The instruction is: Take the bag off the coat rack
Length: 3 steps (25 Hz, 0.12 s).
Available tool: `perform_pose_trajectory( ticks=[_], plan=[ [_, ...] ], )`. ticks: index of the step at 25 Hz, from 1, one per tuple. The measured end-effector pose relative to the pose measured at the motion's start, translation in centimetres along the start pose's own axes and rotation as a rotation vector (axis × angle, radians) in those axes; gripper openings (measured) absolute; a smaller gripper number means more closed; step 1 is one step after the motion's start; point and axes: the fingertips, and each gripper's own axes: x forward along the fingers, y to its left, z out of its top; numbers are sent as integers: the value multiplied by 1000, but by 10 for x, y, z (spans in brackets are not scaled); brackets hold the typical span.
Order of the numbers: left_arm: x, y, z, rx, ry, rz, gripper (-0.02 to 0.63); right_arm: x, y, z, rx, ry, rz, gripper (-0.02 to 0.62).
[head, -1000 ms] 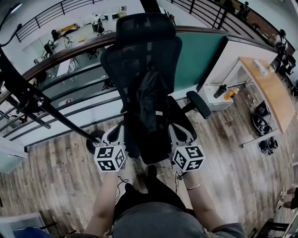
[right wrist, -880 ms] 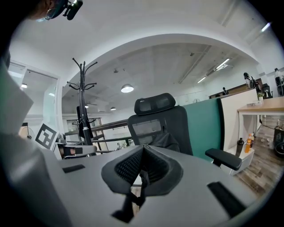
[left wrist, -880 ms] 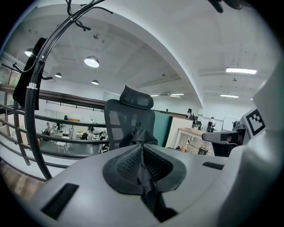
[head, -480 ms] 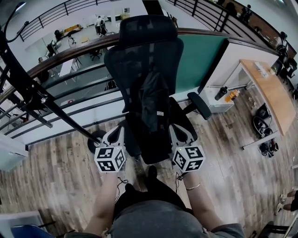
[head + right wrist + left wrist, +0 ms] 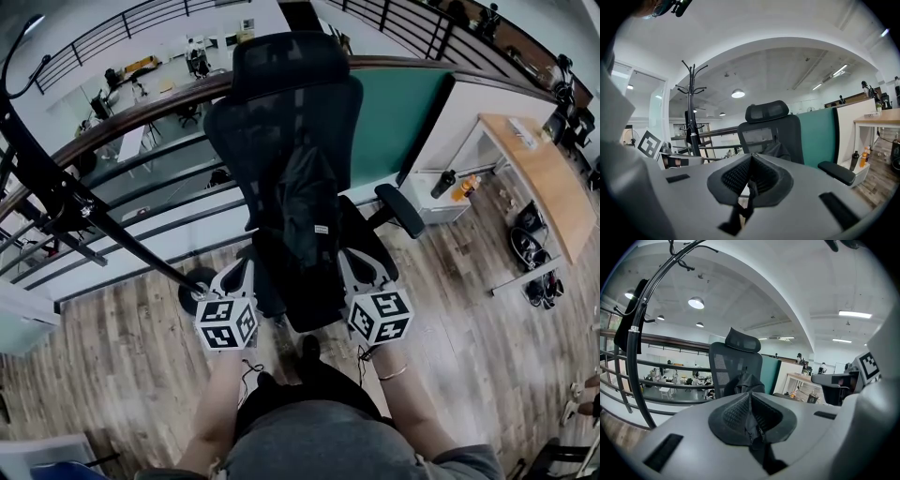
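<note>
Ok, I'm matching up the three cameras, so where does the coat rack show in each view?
Head view: the coat rack is at the left edge, its pole slanting down to the floor.
Left gripper view: far left, curving up to the top.
Right gripper view: left of centre, upright.
Shared landmark: the chair, right of the rack in all three.

A black mesh office chair [image 5: 258, 117] stands on grey wood-plank floor [image 5: 122, 347], before a teal partition panel [image 5: 394, 112]; a light wooden desk [image 5: 544, 178] stands nearby.
</note>
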Motion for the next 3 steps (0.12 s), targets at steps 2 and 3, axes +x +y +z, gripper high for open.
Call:
perform_pose_trajectory(
  ticks=[2, 3],
  plan=[
    [2, -1, -2, -3, 3, -1, 34, 1, -2, -1, 0, 3, -1, 2],
    [3, -2, -3, -4, 4, -1, 34, 1, -2, -2, 1, 4, -1, 2]
  ],
)
